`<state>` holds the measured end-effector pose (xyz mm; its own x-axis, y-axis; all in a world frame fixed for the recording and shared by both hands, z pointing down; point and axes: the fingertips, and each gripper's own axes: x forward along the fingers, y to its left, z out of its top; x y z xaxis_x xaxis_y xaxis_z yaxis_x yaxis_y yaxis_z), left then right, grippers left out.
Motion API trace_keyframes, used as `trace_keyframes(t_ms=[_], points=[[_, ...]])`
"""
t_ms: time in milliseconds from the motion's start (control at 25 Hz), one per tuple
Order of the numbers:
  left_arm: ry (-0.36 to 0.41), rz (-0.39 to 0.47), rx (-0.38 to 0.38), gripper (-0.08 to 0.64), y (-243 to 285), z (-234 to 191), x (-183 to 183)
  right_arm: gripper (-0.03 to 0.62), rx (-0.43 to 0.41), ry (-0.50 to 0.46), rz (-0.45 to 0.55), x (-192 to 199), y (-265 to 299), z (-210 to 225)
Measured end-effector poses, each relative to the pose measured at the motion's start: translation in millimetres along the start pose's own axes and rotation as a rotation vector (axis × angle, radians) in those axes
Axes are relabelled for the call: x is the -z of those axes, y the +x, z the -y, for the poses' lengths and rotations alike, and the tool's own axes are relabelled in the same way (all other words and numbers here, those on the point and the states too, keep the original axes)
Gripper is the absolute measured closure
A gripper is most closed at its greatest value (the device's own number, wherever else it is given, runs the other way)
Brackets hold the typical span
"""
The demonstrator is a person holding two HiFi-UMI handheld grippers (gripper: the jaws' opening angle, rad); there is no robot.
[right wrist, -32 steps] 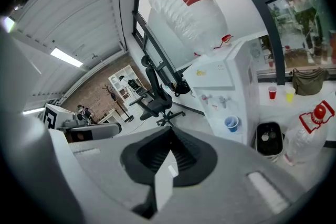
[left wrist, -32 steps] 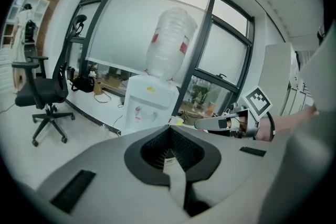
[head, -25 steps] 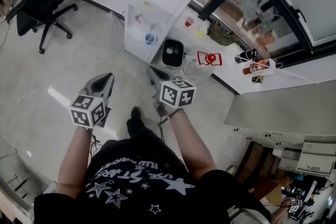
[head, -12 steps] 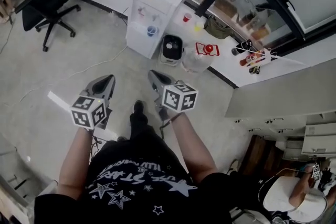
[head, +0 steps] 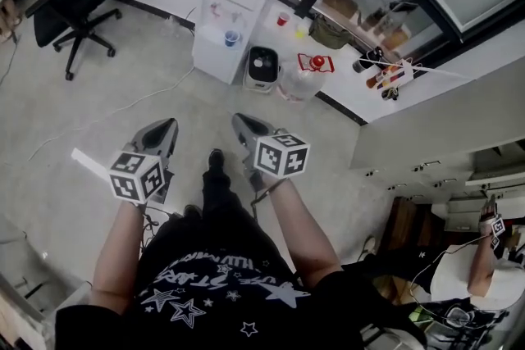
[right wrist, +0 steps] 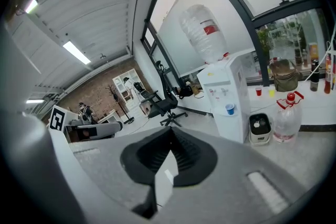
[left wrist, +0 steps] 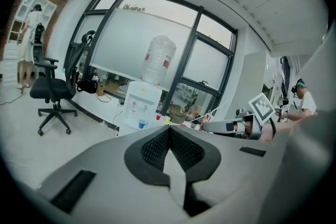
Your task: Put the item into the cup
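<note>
You hold both grippers out low over the floor [head: 90, 106], side by side, which looks like a carrying pose for walking rather than for working. The left gripper [head: 168, 127] has its jaws pressed together with nothing between them, and so does the right gripper [head: 240, 123]. Well ahead of both jaw tips stands a water dispenser [head: 238, 8] with a blue cup [head: 232, 37] in its recess. No item shows in or near the jaws, so I can't tell which thing goes in. The task looks not yet begun.
</note>
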<state>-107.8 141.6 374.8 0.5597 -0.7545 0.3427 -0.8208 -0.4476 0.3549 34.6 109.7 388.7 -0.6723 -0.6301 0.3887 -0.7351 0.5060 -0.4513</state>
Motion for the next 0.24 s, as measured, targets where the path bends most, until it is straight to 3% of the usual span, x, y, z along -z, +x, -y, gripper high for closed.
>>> trace_keyframes(t_ms=[240], points=[[-0.004,0.001,0.01,0.555,-26.0,13.4,14.3,0.592,0.01,0.006,0.009,20.9,-21.6,-19.3]])
